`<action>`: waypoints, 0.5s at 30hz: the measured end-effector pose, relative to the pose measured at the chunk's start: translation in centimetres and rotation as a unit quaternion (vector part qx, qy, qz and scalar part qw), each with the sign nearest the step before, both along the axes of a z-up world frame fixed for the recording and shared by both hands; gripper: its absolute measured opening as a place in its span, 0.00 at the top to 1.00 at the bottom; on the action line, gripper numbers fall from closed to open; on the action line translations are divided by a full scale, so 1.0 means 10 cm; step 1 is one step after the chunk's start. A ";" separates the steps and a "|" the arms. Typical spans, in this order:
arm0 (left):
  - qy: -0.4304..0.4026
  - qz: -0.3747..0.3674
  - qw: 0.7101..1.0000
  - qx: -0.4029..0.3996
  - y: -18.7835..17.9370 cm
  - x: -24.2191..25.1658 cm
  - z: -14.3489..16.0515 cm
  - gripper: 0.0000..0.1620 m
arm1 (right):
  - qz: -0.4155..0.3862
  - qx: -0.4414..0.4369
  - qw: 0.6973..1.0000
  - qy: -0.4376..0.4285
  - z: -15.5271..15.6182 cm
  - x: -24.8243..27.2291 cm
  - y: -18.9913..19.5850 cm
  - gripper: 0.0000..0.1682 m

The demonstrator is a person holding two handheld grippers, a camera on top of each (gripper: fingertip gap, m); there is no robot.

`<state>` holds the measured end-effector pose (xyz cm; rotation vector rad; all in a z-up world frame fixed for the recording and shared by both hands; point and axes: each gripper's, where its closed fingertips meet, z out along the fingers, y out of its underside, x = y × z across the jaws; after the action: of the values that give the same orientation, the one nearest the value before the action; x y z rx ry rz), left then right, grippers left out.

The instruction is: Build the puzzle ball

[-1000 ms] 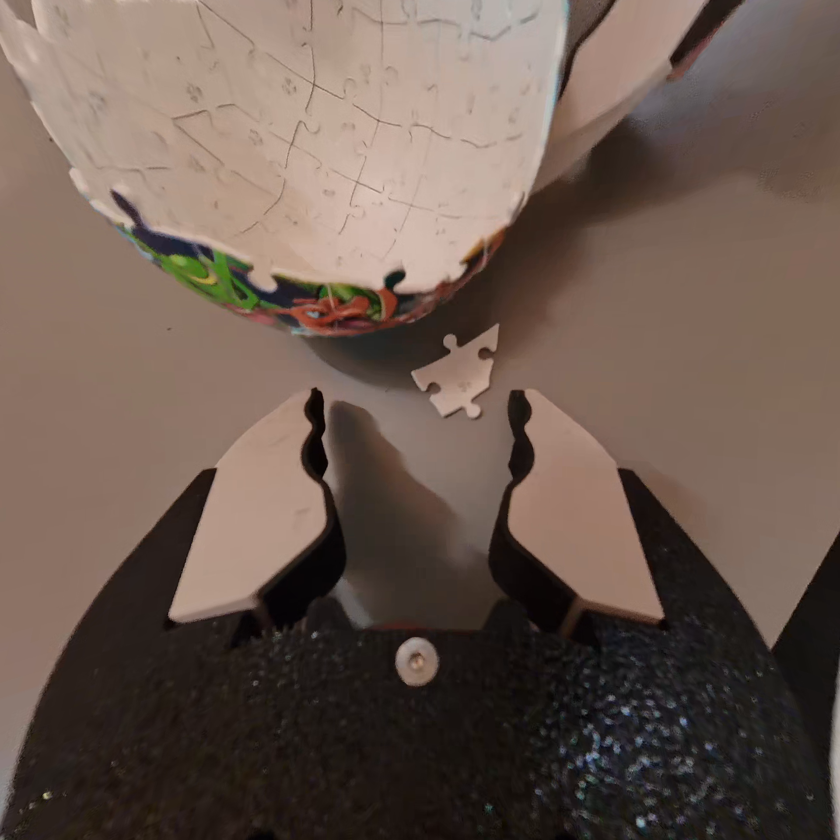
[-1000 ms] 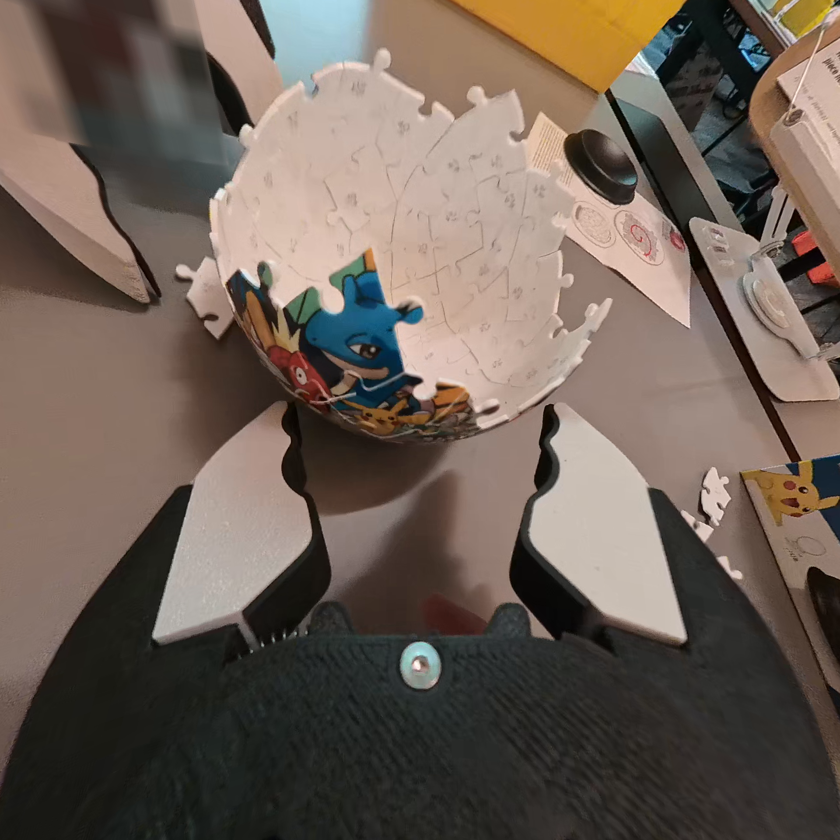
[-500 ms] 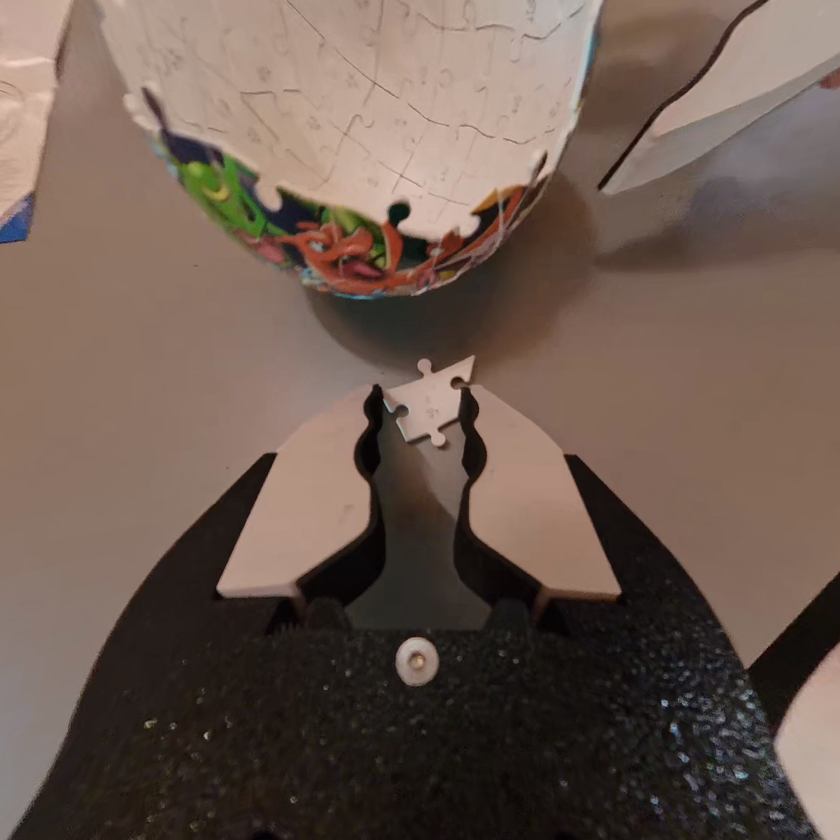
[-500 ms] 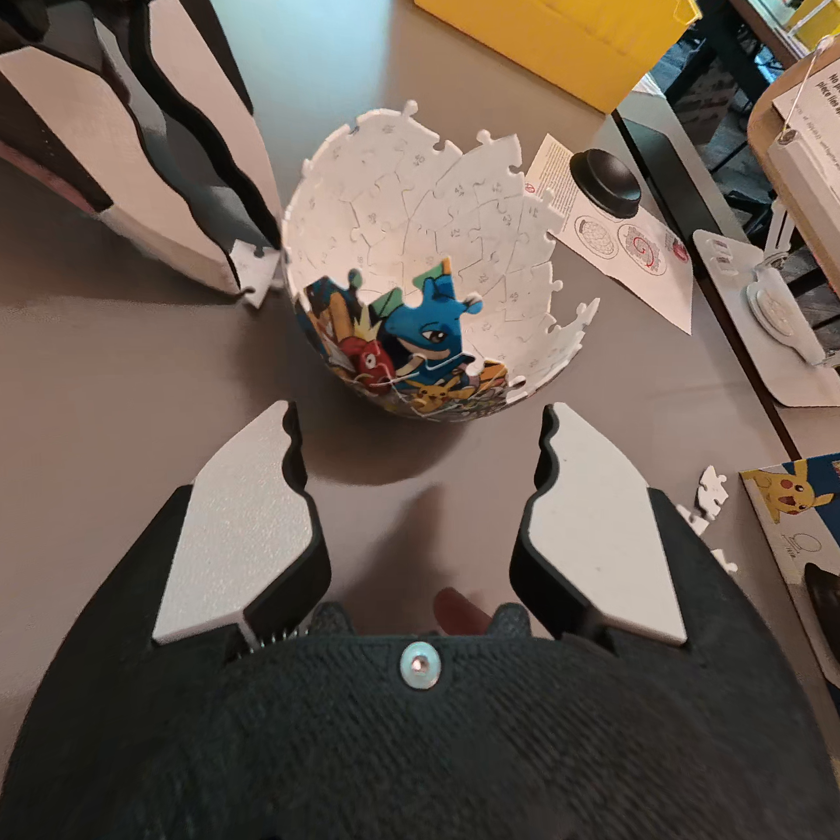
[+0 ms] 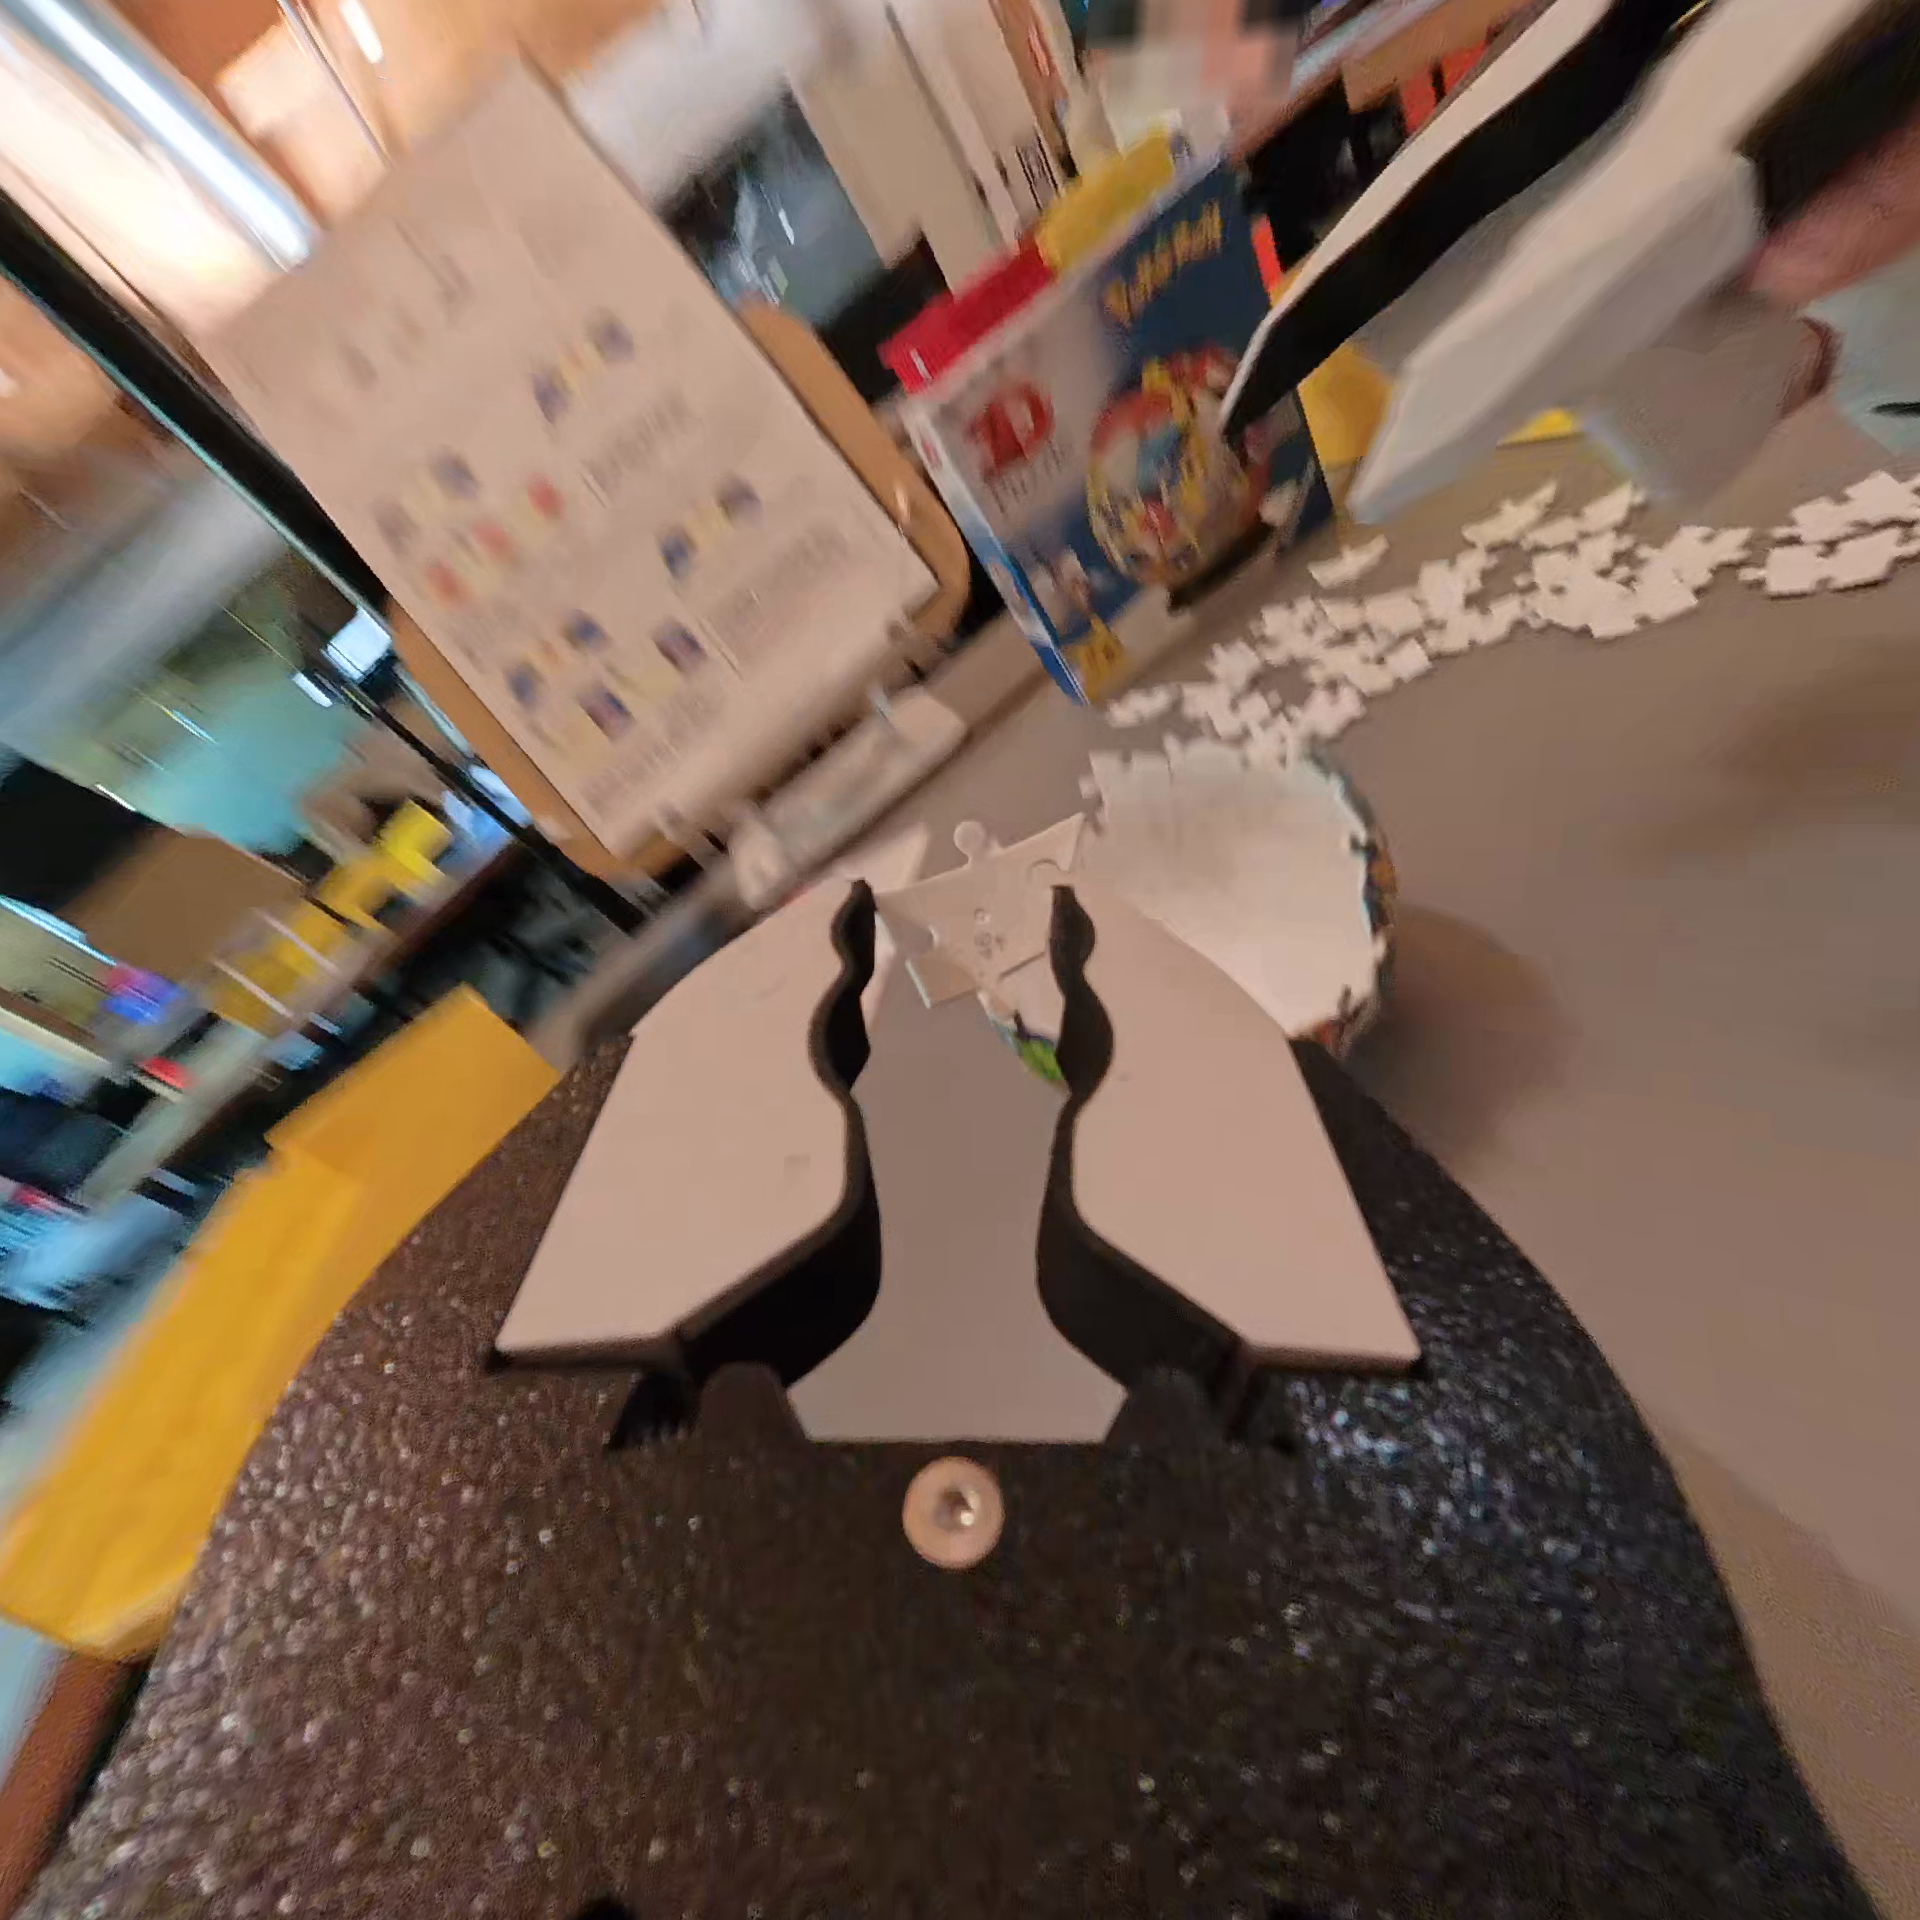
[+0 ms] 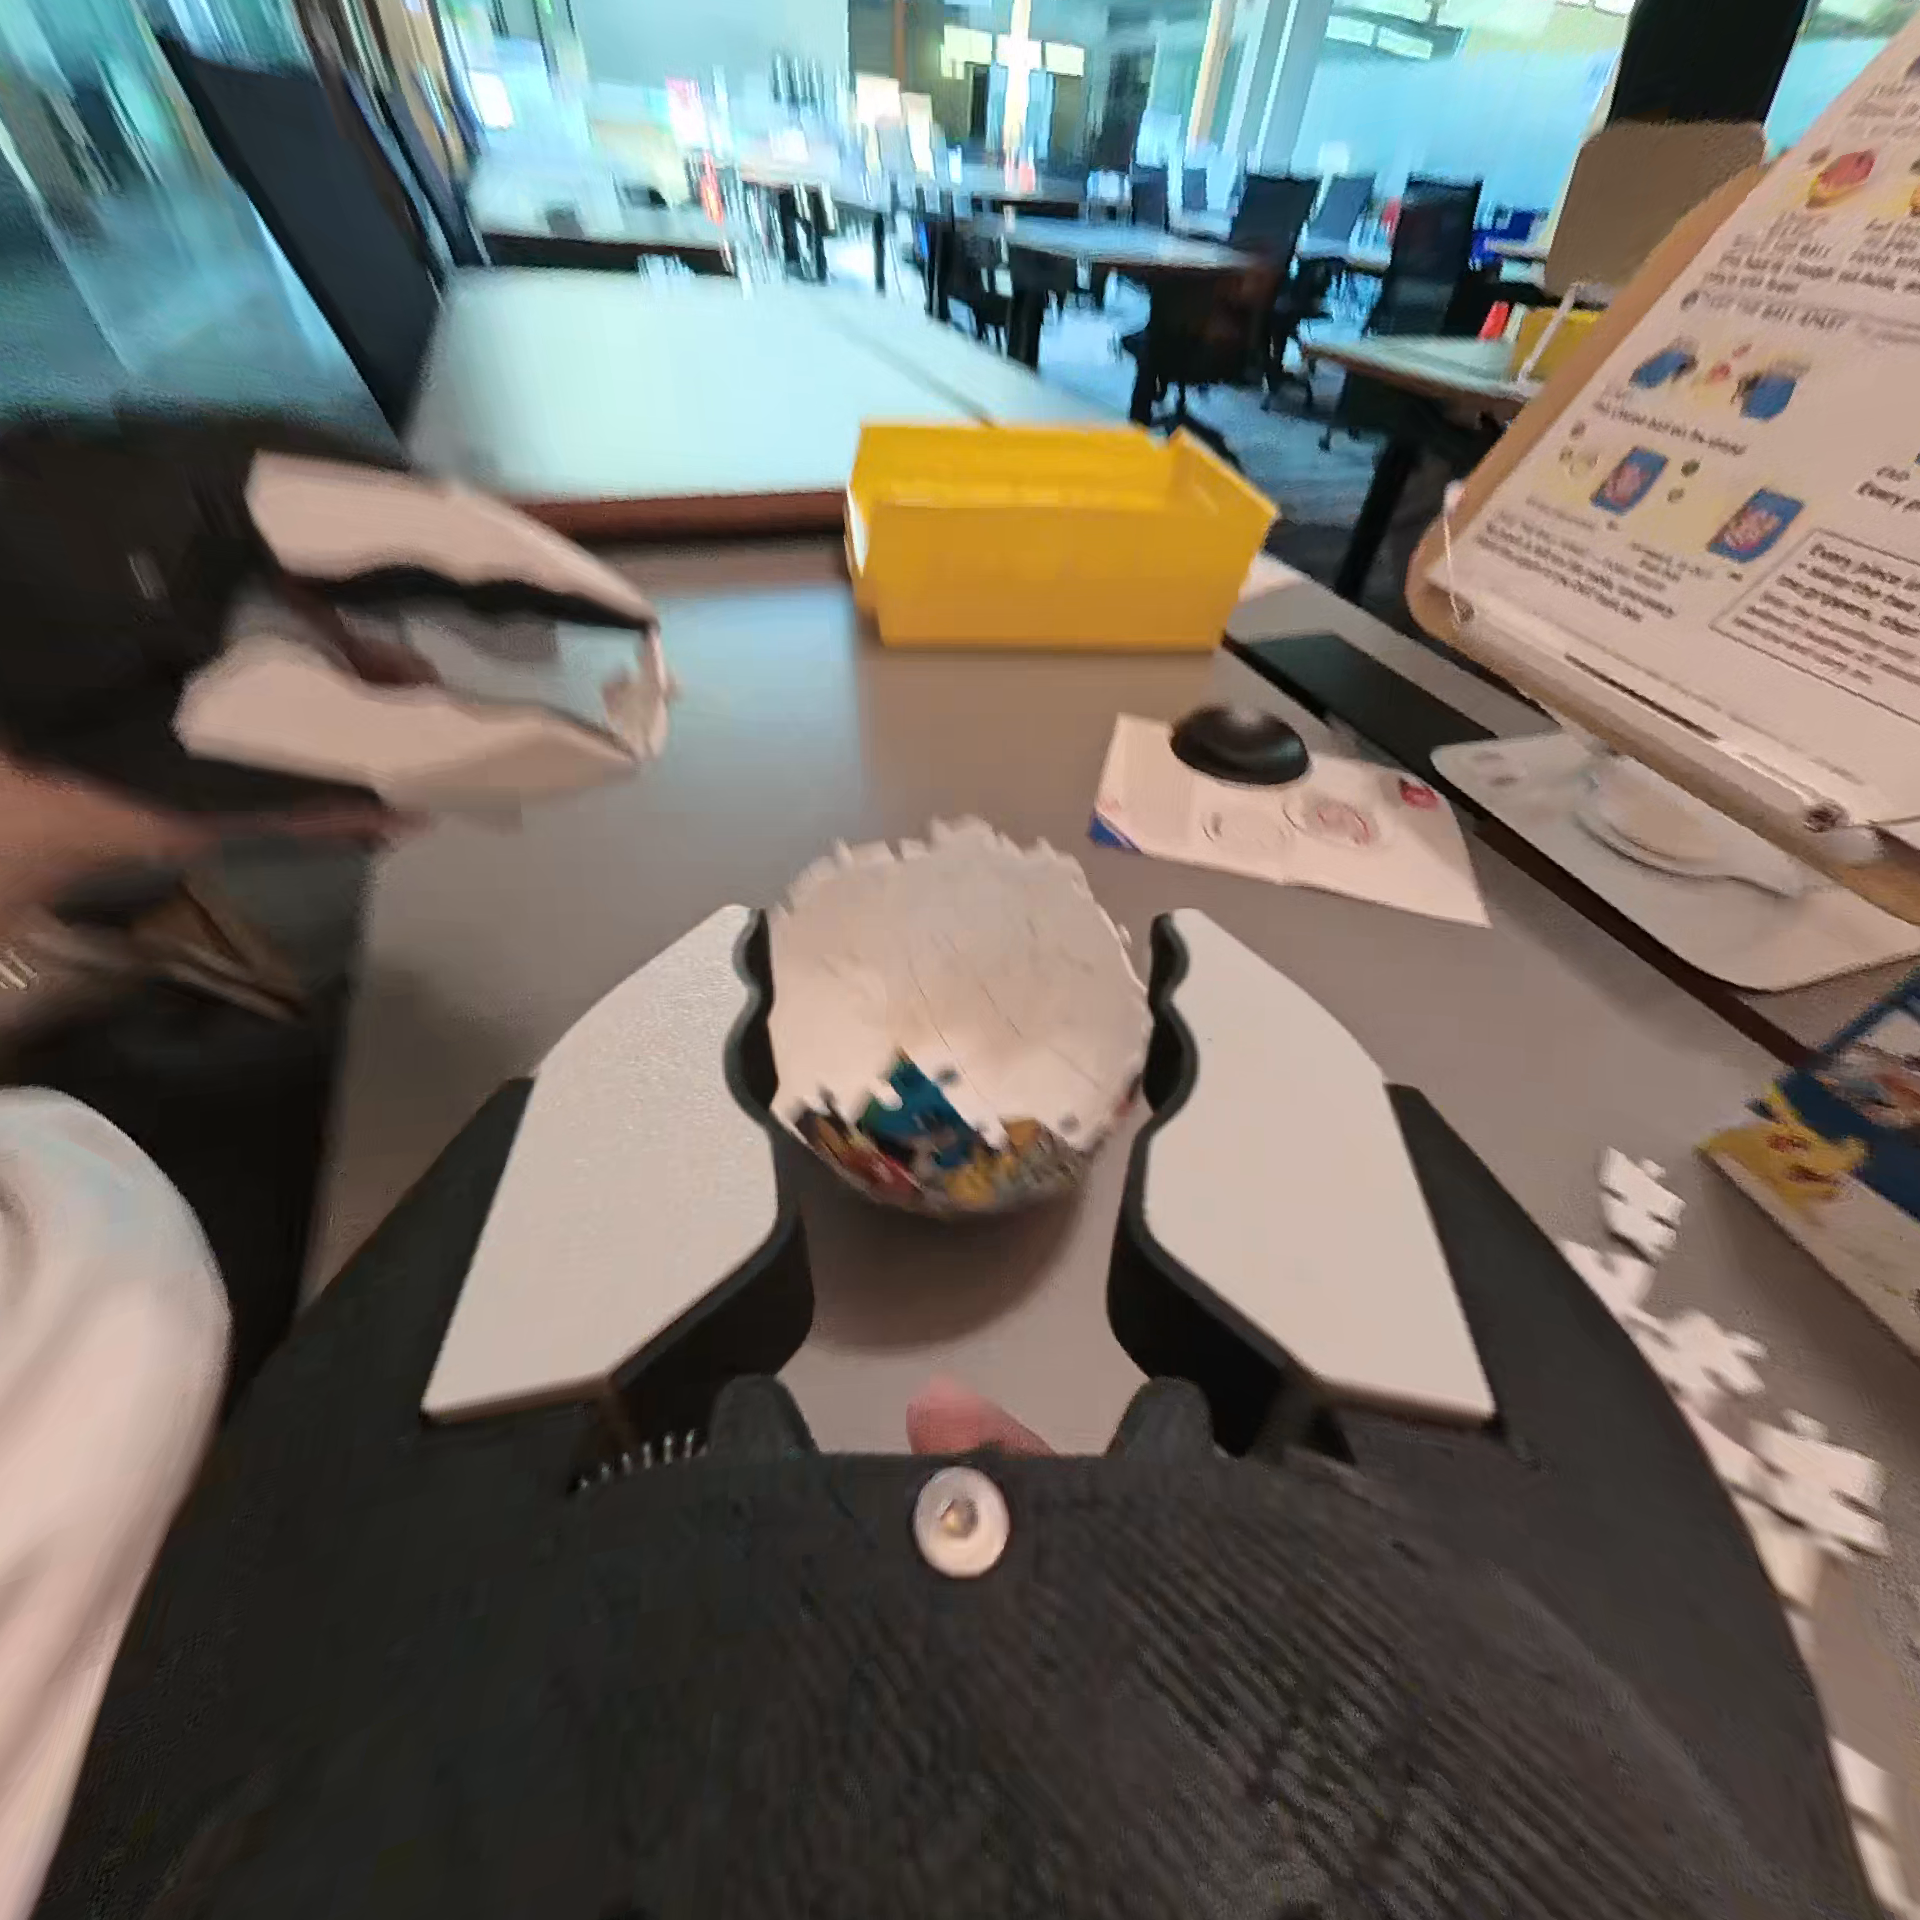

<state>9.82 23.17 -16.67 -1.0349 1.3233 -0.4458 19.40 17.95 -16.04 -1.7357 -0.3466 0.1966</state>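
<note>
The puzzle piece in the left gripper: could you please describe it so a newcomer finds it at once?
Start at the half-built ball on the grey table. Just left of it, the left gripper pinches one white piece, lifted while the other loose pieces lie flat.

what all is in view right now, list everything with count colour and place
puzzle ball: one half-built shell, white inside, colourful outside, table centre
puzzle piece: one, white, in left gripper
loose pieces: many, white, table, far side
puzzle box: one, blue, behind them
bin: one, yellow, far edge
instruction board: one, white, right
black knob: one, on a leaflet
left gripper: clamping the piece
right gripper: open, before the ball
</note>
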 end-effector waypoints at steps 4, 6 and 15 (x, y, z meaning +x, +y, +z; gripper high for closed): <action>-0.021 0.041 0.990 0.136 -0.16 0.04 0.22 0.80 | 0.080 0.034 0.990 0.113 0.36 -0.43 -0.02 0.67; -0.034 0.039 0.983 0.178 -0.27 0.06 0.26 0.80 | 0.102 0.030 0.987 0.121 0.36 -0.56 0.02 0.71; -0.065 0.017 0.974 0.215 -0.45 0.11 0.24 0.81 | 0.185 -0.006 0.980 0.069 0.12 -0.92 0.08 0.98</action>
<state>10.90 18.67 -14.25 -0.6545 1.2139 -0.1828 10.17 18.71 -14.87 -1.6476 -0.5652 0.5870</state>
